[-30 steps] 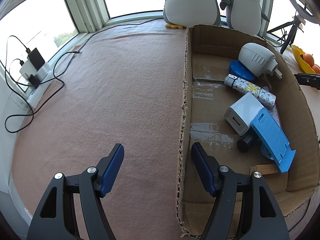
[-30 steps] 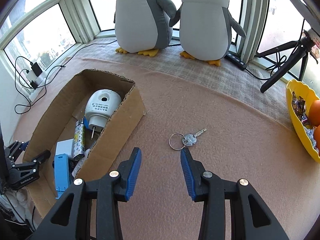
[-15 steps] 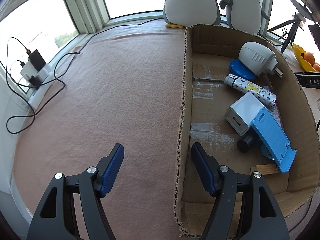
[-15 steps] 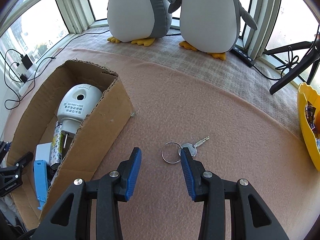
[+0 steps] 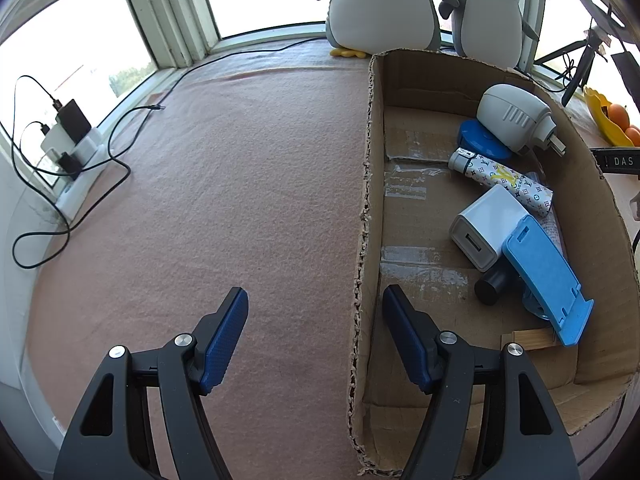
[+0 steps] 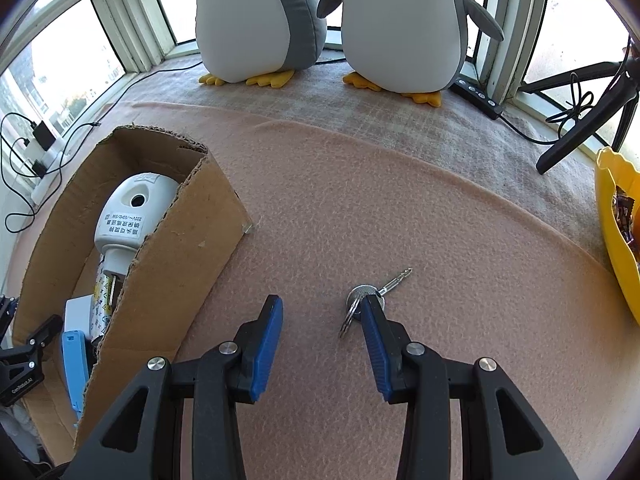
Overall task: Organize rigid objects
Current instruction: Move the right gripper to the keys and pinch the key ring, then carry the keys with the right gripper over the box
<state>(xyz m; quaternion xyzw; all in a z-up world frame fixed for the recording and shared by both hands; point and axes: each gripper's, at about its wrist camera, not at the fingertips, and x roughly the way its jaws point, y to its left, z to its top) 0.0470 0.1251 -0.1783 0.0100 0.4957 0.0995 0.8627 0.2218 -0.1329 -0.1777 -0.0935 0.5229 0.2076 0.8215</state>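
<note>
setting: home, bay-window nook
windows: white frames point(image 6: 132, 20) along top of frame, daylight
surface: pink felt blanket point(image 5: 224, 200) across centre
decor: two plush penguins point(image 6: 264, 12) at top centre
clutter: power strip with chargers point(image 5: 68, 140) at left edge; yellow fruit bowl point(image 6: 616, 224) at right edge

Silver keys point(image 6: 362, 300) flat beside box point(image 6: 176, 256)

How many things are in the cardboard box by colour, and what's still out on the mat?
In the cardboard box:
Blue: 2, stand, disc
White: 2, plug-in device, charger
Patterned: 1, tube
Black: 1, cylinder
On the mat: 1, keys
Total: 7
</note>
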